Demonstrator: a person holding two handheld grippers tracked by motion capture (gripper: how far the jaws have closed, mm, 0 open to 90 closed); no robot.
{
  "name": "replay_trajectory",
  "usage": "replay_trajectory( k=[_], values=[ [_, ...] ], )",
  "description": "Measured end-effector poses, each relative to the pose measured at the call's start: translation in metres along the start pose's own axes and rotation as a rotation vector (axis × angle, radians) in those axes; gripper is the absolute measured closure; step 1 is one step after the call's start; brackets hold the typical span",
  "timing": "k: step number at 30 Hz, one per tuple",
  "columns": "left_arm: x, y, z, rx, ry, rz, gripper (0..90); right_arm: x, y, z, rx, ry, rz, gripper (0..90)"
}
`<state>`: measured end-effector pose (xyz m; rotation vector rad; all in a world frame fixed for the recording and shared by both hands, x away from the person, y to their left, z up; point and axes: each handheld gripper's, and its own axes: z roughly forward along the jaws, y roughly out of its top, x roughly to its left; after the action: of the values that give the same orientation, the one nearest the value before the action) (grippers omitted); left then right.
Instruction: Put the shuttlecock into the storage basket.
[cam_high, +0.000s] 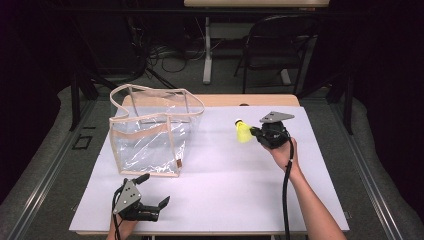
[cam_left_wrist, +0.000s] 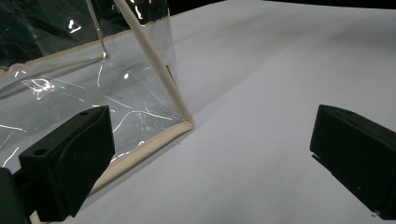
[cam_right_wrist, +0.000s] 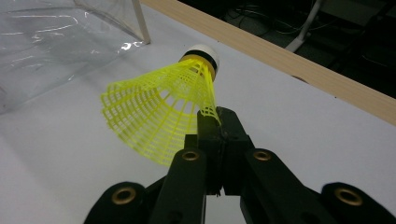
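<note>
The shuttlecock is clamped by the right tongs (apparently clear of the tabletop); the left tongs are held apart.

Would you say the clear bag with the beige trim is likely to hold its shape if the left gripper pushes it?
Probably not well. The clear bag has thin, wrinkled, see-through walls, so they would likely buckle. It looks empty, so it would probably slide or tip on the white table sheet. The open left gripper sits near its corner.

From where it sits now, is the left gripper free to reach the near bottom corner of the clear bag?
Probably yes. The left gripper stands open, and the clear bag has its near corner just ahead, with bare white table between them.
</note>
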<state>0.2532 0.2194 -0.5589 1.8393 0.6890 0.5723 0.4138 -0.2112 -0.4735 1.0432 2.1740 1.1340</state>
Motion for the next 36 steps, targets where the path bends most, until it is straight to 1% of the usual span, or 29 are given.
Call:
replay_trajectory(
  k=[19, 36],
  values=[
    [-0.001, 0.000, 0.000, 0.002, -0.005, 0.003, 0.0, 0.013, 0.018, 0.000, -0.022, 0.027, -0.027, 89.9],
    [-0.001, 0.000, 0.000, 0.000, -0.007, 0.002, 0.0, 0.022, 0.037, -0.002, -0.039, 0.046, -0.053, 89.9]
  ],
)
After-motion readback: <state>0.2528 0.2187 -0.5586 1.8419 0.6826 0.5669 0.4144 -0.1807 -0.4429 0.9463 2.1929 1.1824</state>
